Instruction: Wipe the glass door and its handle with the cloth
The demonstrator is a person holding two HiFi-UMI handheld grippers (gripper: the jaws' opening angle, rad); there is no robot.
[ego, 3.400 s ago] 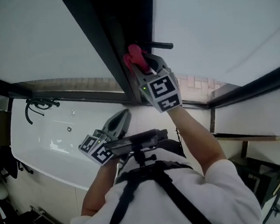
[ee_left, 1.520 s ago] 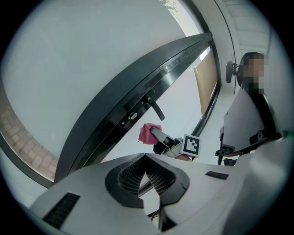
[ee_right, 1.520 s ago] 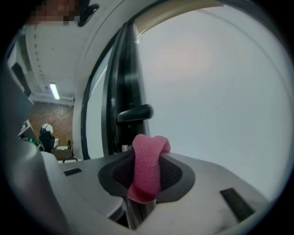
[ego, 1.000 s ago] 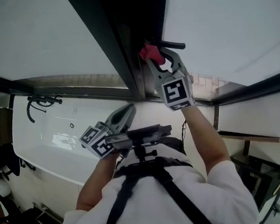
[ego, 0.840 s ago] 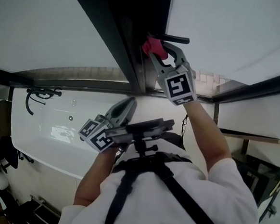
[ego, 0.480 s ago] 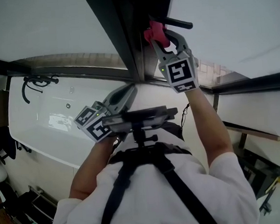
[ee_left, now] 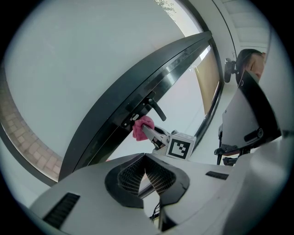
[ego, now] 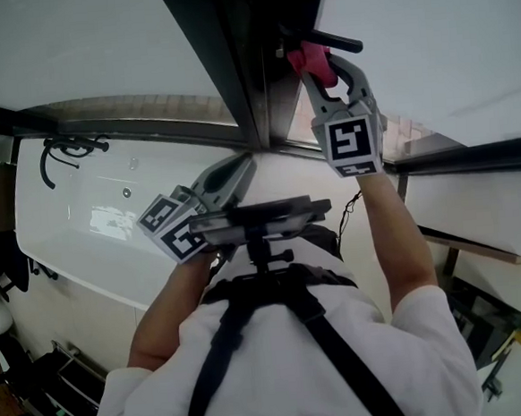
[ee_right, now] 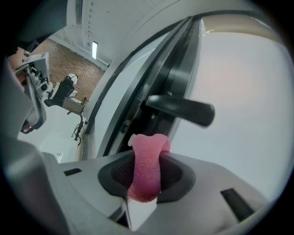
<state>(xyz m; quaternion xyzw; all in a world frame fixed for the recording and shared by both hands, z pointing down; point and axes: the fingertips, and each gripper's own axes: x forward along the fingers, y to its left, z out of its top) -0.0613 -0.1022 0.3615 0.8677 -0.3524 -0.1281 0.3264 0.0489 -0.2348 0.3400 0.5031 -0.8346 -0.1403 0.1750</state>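
Clearly the right gripper (ego: 321,68) is clamped on the pink textured cloth (ego: 307,57), a folded strip standing up between its jaws at the lower centre of its own view. Over the last few seconds it has slid the cloth along the dark metal door frame (ego: 231,61) until it sits just under the black lever handle (ego: 335,41). I judge that frame wiping is giving way to the handle. The frosted glass door pane (ego: 435,27) fills the upper right. From the side, the left gripper view shows the cloth bunched against the frame. The left gripper (ee_left: 146,176), at lower centre, has its jaws together on nothing.
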